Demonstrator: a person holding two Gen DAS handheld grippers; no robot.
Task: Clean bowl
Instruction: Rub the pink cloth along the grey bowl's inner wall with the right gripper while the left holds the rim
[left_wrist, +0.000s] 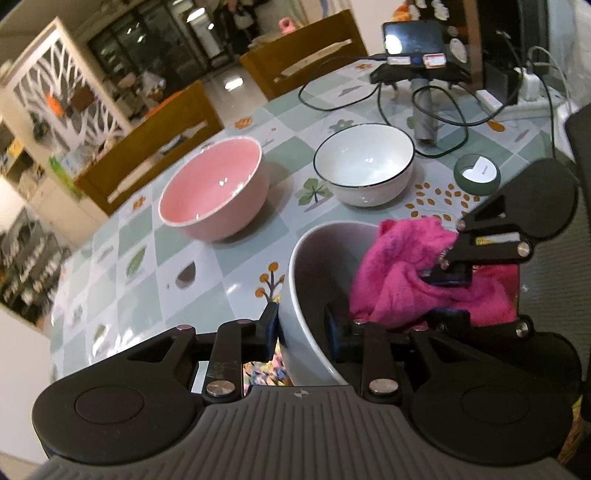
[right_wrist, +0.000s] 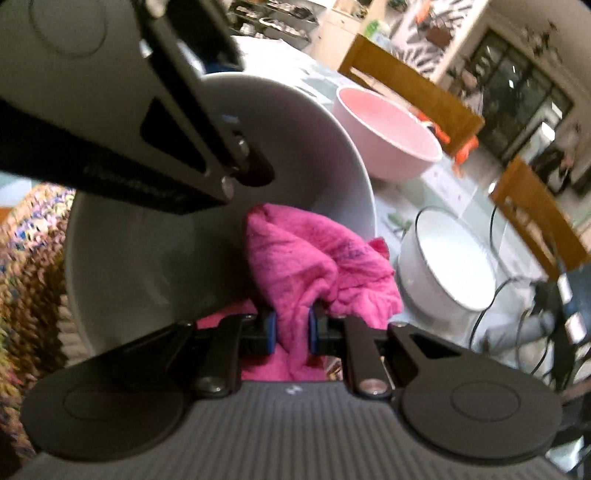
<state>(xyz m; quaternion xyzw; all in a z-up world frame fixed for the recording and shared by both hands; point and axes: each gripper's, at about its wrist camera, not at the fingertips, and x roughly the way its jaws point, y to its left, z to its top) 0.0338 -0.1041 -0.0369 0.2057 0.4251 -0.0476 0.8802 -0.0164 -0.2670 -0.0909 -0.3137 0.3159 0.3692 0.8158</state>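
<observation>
On the left, wooden chairs (left_wrist: 147, 147) stood along the far edge of the counter (left_wrist: 207, 273), which was covered in a green-and-white checked cloth with leaf prints. A pink bowl (left_wrist: 214, 188) sat on it, empty and upright, and well to its right a white bowl (left_wrist: 364, 164) with a dark rim, also empty. Beyond the white bowl, black cables (left_wrist: 436, 110) looped across the counter toward a stand holding a small screen (left_wrist: 413, 37), and a short green tin (left_wrist: 476, 173) stood just right of the white bowl.

Nearest the camera, the left gripper (left_wrist: 301, 328) had its jaws clenched on the rim of a grey bowl (left_wrist: 321, 266), one finger outside the wall and one inside, with the bowl tilted up off the counter. In the right wrist view the same grey bowl (right_wrist: 288, 122) opened toward the lens.

Inside it lay a bright pink cloth (left_wrist: 406, 273), bunched up against the wall. The right gripper (right_wrist: 291, 328) had its jaws grasping a fold of that cloth (right_wrist: 314, 258), the blue pads (right_wrist: 271, 326) pressing it from both sides
</observation>
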